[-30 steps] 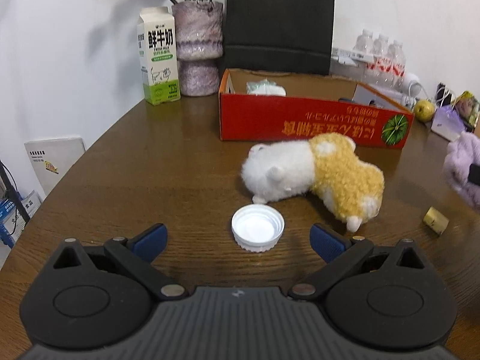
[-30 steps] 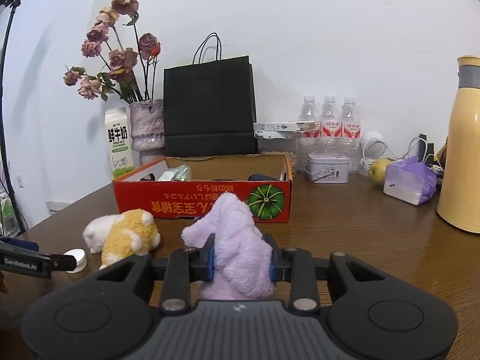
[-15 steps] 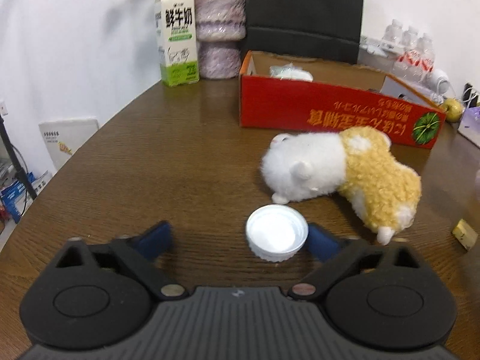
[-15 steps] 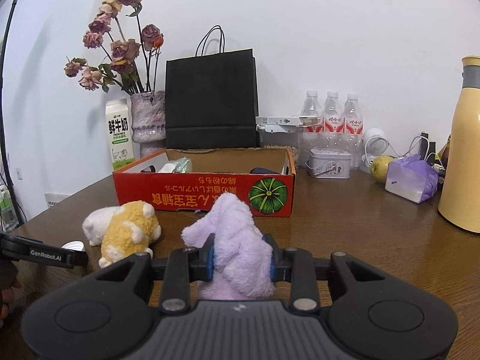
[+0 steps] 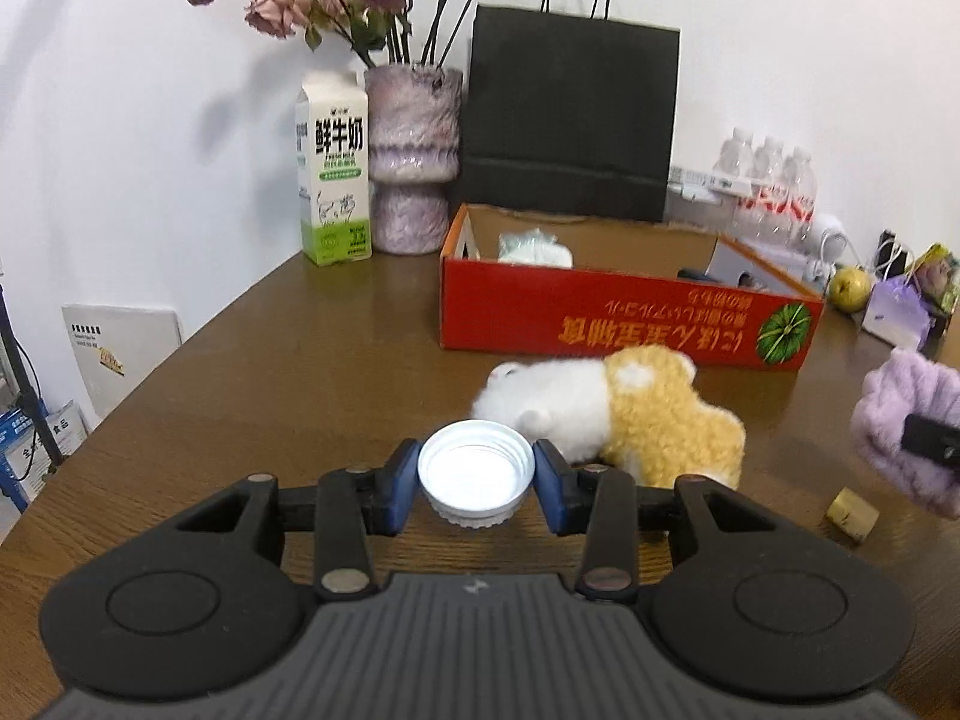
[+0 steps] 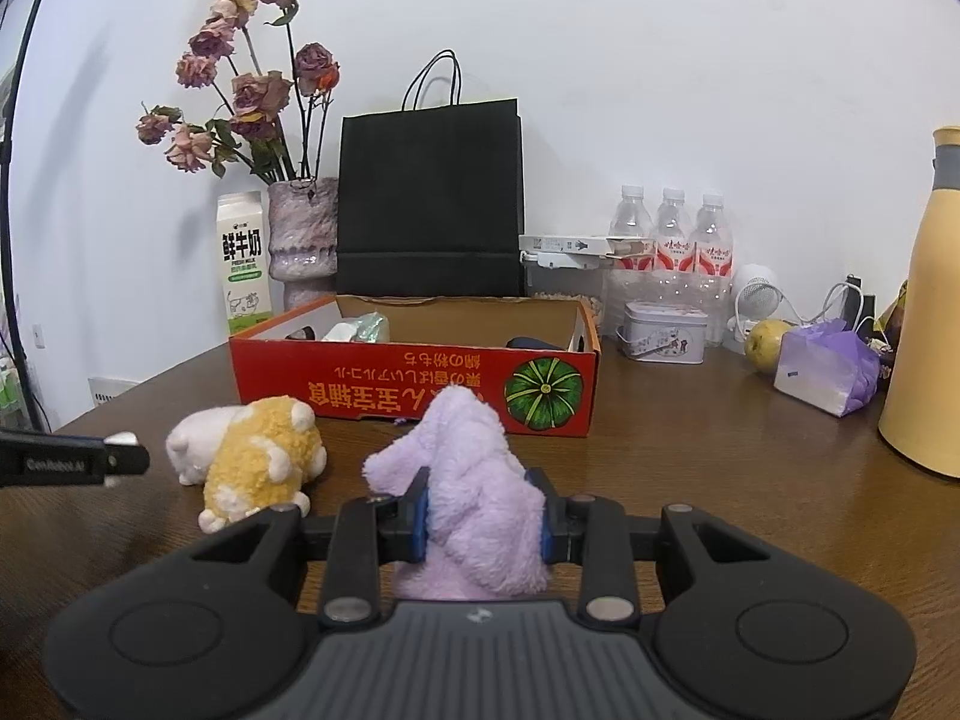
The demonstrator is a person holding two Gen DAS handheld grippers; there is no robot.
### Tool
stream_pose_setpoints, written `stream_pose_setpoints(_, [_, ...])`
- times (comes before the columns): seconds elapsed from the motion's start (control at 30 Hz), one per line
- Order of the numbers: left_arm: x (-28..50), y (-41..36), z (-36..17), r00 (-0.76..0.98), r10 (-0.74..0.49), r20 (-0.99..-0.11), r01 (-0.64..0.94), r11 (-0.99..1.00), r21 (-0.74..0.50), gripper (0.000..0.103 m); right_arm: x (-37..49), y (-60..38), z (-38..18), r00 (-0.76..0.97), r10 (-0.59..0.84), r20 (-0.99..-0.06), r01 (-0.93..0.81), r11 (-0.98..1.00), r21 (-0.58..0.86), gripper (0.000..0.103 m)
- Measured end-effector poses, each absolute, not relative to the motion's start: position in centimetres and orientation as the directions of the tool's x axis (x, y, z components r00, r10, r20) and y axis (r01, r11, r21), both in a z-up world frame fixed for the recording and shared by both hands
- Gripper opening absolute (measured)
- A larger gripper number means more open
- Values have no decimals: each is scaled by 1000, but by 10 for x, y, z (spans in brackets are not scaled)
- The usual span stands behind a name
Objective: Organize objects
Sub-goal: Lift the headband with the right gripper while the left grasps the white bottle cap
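Note:
My left gripper (image 5: 475,479) is shut on a white plastic lid (image 5: 475,474), open side up, held just above the brown table (image 5: 288,384). Right behind the lid a white and yellow plush toy (image 5: 624,414) lies on its side. A red cardboard box (image 5: 624,315) with a few items inside stands beyond it. My right gripper (image 6: 483,519) is shut on a purple plush toy (image 6: 474,474), upright between the blue pads. In the right wrist view the yellow plush (image 6: 255,459) lies to the left, in front of the red box (image 6: 414,381). The purple plush (image 5: 909,429) shows at the left view's right edge.
A milk carton (image 5: 333,174), a vase of dried flowers (image 5: 411,162) and a black paper bag (image 5: 570,120) stand behind the box. Water bottles (image 6: 672,252), a tin (image 6: 663,333), a pear (image 6: 768,345), a purple pack (image 6: 828,369) and a yellow flask (image 6: 930,324) fill the right. A small tan block (image 5: 852,513) lies near the purple plush.
My left gripper's jaws closed from wide open onto the white lid and lifted it slightly off the table. The right gripper kept still with the purple plush.

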State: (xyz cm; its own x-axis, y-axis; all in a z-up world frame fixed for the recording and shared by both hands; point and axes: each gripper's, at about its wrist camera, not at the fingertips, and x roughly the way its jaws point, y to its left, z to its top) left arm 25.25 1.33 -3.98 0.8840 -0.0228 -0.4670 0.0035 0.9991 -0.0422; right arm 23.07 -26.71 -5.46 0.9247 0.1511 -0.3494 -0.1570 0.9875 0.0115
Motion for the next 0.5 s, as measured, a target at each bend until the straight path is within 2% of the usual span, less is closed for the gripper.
stream_pose_setpoints(0.5, [229,-15,-31,919,-51,-391,35,998,-50,41,225,-265,-51,938,143,-316,-148,989,8,30])
